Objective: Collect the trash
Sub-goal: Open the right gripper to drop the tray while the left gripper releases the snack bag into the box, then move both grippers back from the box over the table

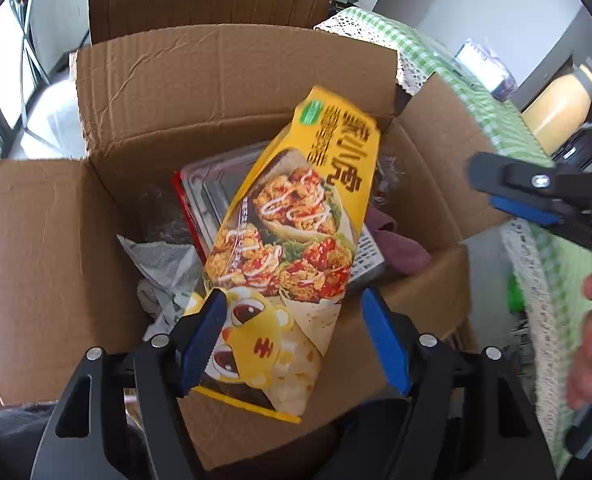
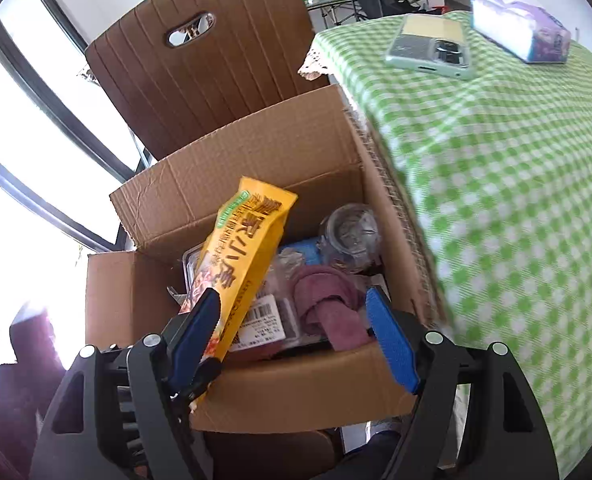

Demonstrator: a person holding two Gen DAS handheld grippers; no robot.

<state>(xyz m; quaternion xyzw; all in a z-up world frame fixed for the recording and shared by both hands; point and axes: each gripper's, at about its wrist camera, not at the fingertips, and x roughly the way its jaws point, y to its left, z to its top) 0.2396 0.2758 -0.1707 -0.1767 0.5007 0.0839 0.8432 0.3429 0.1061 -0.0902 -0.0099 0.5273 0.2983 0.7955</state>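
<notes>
your left gripper [image 1: 291, 336] has its jaws spread, gripping nothing; the yellow food carton [image 1: 291, 232] leans in the cardboard box [image 1: 47, 260], its bottom over the near wall, so it may tip out. your right gripper [image 2: 296, 332] is spread wide too, empty. the carton's print shows wraps.

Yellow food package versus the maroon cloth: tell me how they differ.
The yellow food package is stiff, glossy and printed with food photos; the maroon cloth is soft, plain and crumpled. The package stands tilted, poking above the cardboard box rim; the cloth lies low among the other trash. Both sit inside the box.
</notes>
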